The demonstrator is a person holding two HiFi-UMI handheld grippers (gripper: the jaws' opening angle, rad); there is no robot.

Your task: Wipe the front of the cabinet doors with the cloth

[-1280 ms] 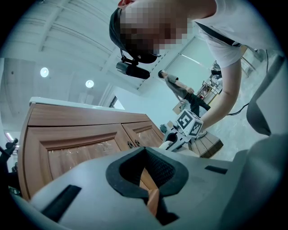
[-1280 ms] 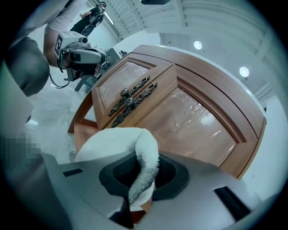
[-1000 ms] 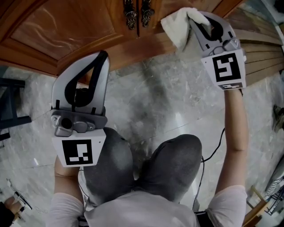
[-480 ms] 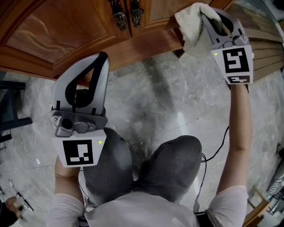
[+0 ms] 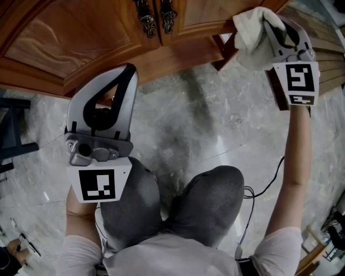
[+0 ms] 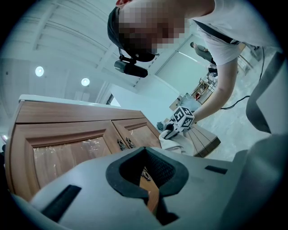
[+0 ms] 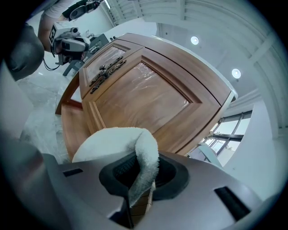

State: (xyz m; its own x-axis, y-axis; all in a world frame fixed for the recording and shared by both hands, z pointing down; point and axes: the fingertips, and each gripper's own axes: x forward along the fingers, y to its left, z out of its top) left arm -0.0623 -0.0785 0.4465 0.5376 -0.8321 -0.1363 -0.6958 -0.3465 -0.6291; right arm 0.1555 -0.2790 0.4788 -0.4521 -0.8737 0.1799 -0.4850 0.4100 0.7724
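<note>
A person crouching on a marble floor (image 5: 205, 113) is holding the right gripper (image 5: 268, 27) up at the lower right corner of a wooden cabinet. Its jaws are pinching a white cloth (image 5: 250, 29), which is bunching over the tips against the cabinet's bottom edge. In the right gripper view the cloth (image 7: 137, 157) is hanging folded between the jaws, with the right cabinet door (image 7: 148, 99) lying beyond it. The left gripper (image 5: 128, 70) is hovering low in front of the left cabinet door (image 5: 81, 38), its jaws pressed together on nothing, well apart from the ornate metal handles (image 5: 156, 16).
</note>
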